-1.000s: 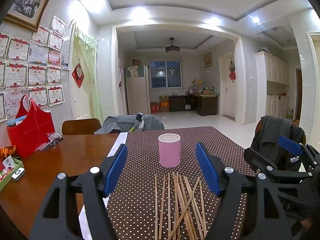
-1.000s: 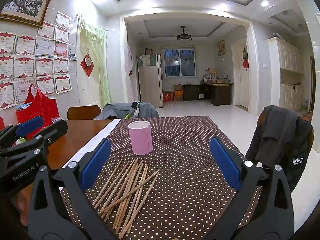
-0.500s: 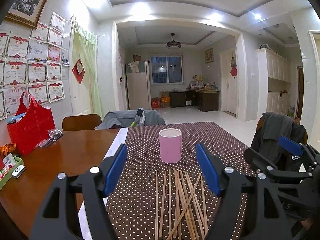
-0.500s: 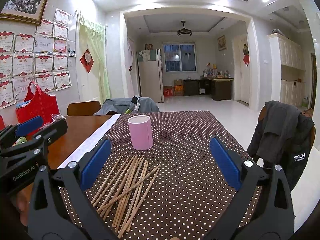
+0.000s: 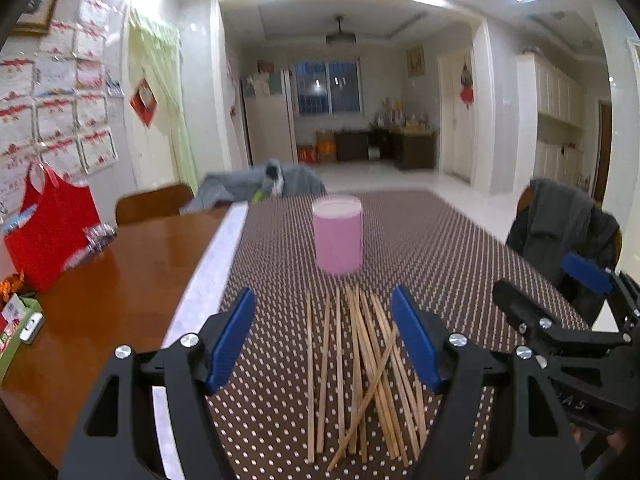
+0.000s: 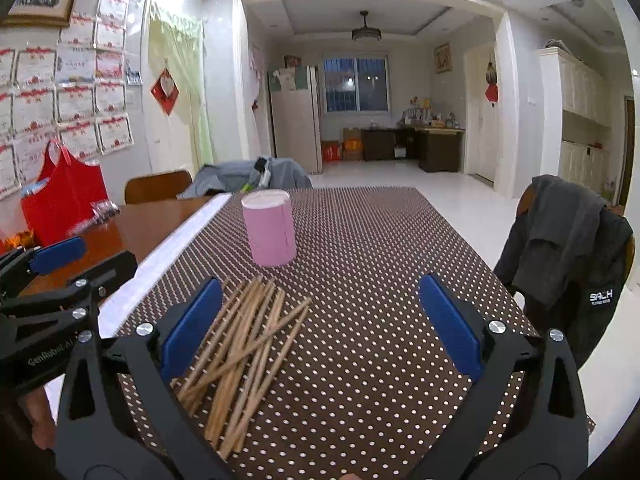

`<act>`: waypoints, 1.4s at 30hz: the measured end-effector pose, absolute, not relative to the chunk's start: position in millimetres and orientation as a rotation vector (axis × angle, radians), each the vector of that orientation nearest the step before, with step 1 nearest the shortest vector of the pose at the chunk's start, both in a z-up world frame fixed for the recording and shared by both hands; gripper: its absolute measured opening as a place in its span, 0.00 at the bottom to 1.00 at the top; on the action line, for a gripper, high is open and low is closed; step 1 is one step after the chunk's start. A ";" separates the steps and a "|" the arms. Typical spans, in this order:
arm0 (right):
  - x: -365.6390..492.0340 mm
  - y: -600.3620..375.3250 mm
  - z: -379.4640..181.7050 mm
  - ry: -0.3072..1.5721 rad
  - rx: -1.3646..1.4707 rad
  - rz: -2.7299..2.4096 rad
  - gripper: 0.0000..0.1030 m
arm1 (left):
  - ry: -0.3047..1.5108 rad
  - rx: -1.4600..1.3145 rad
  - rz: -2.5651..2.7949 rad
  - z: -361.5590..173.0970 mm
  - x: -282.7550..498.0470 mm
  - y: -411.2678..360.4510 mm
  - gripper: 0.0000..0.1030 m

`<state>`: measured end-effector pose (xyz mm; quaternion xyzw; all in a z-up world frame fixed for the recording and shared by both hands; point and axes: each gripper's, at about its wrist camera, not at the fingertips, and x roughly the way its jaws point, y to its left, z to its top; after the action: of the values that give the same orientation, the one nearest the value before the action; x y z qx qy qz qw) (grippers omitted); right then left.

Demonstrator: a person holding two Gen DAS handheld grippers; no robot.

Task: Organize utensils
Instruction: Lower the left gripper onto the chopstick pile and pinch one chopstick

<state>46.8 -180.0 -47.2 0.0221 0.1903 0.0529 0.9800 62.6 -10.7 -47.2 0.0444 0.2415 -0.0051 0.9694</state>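
Several wooden chopsticks (image 5: 360, 368) lie loose in a fan on the brown dotted tablecloth (image 5: 460, 264), one slanted across the others. Just behind them stands an upright pink cylindrical holder (image 5: 338, 238). My left gripper (image 5: 323, 332) is open, its blue pads straddling the near part of the pile from above. In the right wrist view the chopsticks (image 6: 244, 352) lie lower left and the pink holder (image 6: 270, 232) stands beyond them. My right gripper (image 6: 320, 320) is open and holds nothing, with the pile near its left finger.
A bare wooden table top (image 5: 100, 292) extends to the left, with a red bag (image 5: 48, 232) and a green box (image 5: 16, 332) near the wall. A chair draped with a dark jacket (image 6: 568, 240) stands right of the table. Another chair with grey clothing (image 6: 248, 178) stands at the far end.
Both grippers have tipped downward and come closer to the table, so the chopsticks and pink holder sit higher and larger in view. Both stay open.
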 end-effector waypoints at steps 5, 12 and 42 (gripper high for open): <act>60.3 -179.1 -66.2 0.468 0.025 0.104 0.94 | 0.617 0.066 -0.062 -71.7 84.5 -6.7 0.68; 73.4 -181.5 -86.5 0.564 0.011 0.109 0.94 | 0.721 0.110 -0.098 -98.7 102.8 -7.0 0.68; 94.9 -222.7 -128.1 0.759 0.180 0.205 0.94 | 1.048 0.286 -0.331 -165.8 204.0 -77.8 0.10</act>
<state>94.9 -222.7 -128.1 0.0877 0.3692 0.0999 0.9198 204.0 -77.8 -165.8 0.1353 0.4962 -0.1568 0.8431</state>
